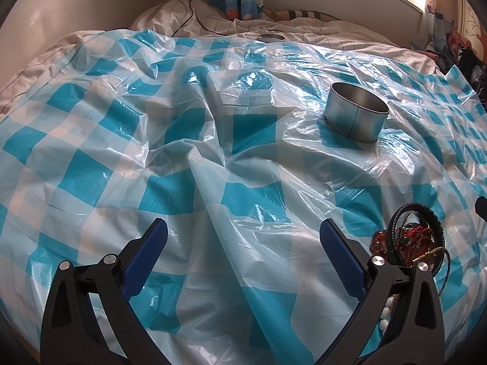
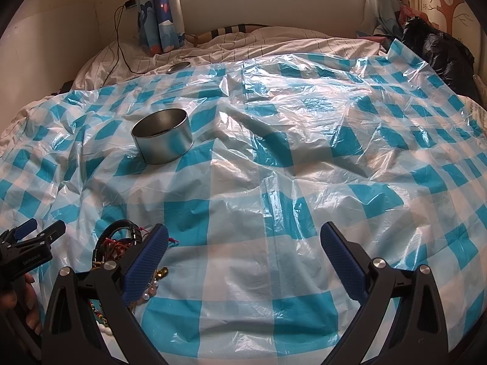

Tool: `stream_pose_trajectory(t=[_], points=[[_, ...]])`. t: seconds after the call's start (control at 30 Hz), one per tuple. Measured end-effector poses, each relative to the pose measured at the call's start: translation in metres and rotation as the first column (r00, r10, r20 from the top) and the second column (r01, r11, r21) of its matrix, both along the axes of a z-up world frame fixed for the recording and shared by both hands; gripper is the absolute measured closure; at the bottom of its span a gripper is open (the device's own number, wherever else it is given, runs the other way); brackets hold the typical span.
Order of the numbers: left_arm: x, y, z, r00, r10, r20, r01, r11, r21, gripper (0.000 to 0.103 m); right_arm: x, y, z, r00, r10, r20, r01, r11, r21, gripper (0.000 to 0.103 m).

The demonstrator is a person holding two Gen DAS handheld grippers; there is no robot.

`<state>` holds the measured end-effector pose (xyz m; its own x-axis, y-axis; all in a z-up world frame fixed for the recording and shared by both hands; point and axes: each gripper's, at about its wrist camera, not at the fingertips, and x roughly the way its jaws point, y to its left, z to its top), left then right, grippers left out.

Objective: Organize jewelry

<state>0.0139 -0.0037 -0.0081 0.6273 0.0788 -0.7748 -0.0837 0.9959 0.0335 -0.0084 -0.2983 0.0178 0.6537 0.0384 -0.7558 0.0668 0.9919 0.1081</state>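
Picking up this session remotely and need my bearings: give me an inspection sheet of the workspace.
Surface: crumpled blue-checked plastic sheet spread over a bed.
Job's things: open round metal tin, upright; jewelry pile of bracelets and beads lying between the two grippers; tin lid at the sheet's far edge.
Clutter: black bag at the far right.
Grippers: left gripper open, empty; right gripper open, empty.
Cables: black cable running from the wall onto the bedding.
Surroundings: window, cartoon curtain.
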Motion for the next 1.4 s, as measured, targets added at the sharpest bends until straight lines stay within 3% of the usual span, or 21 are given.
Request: stream_pose_trajectory(t=[1.03, 1.4], points=[[0.0, -0.001, 0.001, 1.0, 0.002, 0.0, -0.002, 1.0, 0.0, 0.007, 0.0, 0.001, -0.008, 1.0, 0.003, -0.016, -0.003, 1.0, 0.0, 0.007], [-0.003, -0.008, 0.004, 1.0, -0.014, 0.019, 0.014, 1.0, 0.01, 0.007, 0.0, -0.001, 0.003, 1.0, 0.02, -0.001, -0.02, 1.0, 0.002, 0.007]])
